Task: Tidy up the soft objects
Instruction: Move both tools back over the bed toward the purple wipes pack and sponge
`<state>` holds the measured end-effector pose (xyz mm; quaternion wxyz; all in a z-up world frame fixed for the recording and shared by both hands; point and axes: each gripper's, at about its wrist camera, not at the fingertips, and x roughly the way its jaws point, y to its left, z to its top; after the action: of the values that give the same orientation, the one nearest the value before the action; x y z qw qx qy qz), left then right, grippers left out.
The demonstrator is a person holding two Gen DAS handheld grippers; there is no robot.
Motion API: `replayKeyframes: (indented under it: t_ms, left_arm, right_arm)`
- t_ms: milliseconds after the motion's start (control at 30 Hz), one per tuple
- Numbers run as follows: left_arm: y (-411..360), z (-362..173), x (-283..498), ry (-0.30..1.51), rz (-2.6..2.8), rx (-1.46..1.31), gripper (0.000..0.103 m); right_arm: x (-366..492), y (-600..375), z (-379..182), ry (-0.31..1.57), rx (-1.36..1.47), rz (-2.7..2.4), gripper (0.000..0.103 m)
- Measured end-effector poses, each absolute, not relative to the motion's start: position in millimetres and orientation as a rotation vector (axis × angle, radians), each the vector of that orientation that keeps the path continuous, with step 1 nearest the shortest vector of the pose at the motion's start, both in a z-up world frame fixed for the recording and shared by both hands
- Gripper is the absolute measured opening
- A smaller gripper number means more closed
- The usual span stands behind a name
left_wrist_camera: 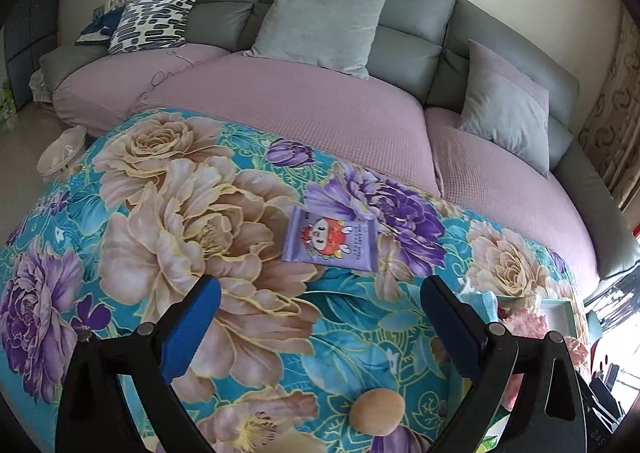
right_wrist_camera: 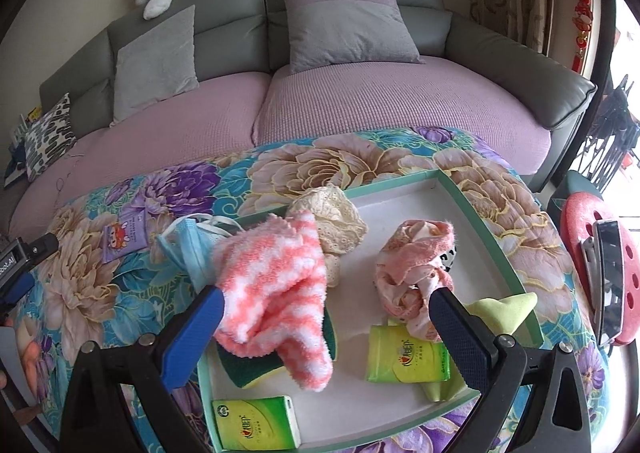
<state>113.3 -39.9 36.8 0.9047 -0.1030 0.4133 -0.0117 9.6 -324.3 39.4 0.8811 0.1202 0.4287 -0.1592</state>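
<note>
Now both grippers, left gripper (left_wrist_camera: 320, 317) and right gripper (right_wrist_camera: 326, 327), gape empty; wipes packet (left_wrist_camera: 331, 240) mid-frame awaits collecting into the tray (right_wrist_camera: 492, 237).

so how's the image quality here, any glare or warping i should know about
Left wrist view: strong fisheye bending of the sofa, dark vignette corners, blown-out daylight at the lower right edge, wipes pack still sharp. Right wrist view: same barrel warp, window strip on the right overexposed, tray and striped sock evenly lit, no motion blur.
</note>
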Motion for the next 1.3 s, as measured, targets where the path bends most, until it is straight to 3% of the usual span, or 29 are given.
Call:
replayKeyframes:
  t_ms: [600,1300]
  left_arm:
    - [20.4,7.9,120.8,0.93,0.072,-0.299,0.1]
    - [-15.5,-36.4,173.0,1.08,-0.034,-0.264,0.1]
  right_arm:
    - [64.4,-197.6,27.4,0.91,0.145,-0.029,0.103]
    - [92.1,-219.7,18.8,0.94,0.121,-0.127,0.103]
